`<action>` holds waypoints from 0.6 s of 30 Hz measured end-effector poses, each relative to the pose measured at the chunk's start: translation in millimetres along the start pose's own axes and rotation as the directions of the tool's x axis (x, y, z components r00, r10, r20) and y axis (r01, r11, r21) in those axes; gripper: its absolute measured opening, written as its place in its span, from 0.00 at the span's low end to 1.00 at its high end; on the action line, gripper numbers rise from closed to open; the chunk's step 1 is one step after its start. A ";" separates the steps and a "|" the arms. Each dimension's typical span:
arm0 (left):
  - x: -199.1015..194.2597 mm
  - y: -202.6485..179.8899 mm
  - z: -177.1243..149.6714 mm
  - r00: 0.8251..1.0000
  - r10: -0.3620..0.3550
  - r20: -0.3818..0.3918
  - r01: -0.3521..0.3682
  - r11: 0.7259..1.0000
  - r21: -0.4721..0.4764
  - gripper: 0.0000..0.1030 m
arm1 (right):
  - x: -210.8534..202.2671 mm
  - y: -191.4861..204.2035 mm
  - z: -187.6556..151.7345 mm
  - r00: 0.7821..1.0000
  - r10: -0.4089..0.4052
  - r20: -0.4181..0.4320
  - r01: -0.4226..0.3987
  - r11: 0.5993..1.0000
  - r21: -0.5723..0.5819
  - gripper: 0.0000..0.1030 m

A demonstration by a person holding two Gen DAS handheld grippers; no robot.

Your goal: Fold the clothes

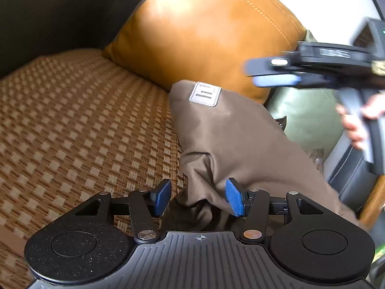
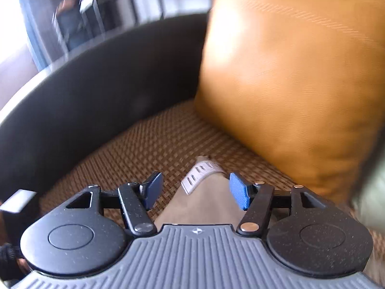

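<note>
Both grippers gape wide, nothing pinched: your left gripper straddles the garment bunched near the cushion, your right gripper hovers over its tag, probably lining up a grab.
</note>
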State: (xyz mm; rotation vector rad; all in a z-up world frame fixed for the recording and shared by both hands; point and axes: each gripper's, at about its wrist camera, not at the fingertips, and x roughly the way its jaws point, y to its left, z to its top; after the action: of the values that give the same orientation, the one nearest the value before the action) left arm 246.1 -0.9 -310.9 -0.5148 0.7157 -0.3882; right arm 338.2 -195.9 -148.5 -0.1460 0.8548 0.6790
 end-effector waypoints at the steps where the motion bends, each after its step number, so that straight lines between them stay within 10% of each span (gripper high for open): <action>1: 1.6 2.7 0.3 1.000 -0.015 -0.005 0.014 1.000 -0.013 0.63 | 17.2 3.6 7.9 0.999 -0.007 -0.035 0.007 1.000 -0.026 0.65; 8: 9.7 9.8 2.4 0.998 -0.059 -0.031 0.058 0.998 -0.037 0.60 | 81.7 5.7 22.5 0.980 -0.056 -0.190 0.041 0.996 -0.083 0.65; 9: 9.9 10.5 2.0 0.998 -0.061 -0.032 0.060 0.998 -0.035 0.27 | 86.1 7.3 21.3 0.976 -0.063 -0.206 0.044 0.994 -0.098 0.65; 12: 2.4 15.1 -3.2 0.998 -0.066 -0.008 0.066 0.996 -0.053 0.07 | 95.6 6.6 24.0 0.965 -0.083 -0.250 0.060 0.993 -0.098 0.15; 18: -11.1 29.4 -19.0 0.996 -0.039 0.080 0.051 0.988 -0.148 0.04 | 87.8 -3.8 18.6 0.995 -0.017 -0.097 0.019 1.000 0.014 0.11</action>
State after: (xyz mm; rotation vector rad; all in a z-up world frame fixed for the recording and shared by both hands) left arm 229.8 22.5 -334.0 -0.6854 0.6622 -0.3562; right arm 393.2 -148.4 -201.4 -0.1739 0.9509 0.6526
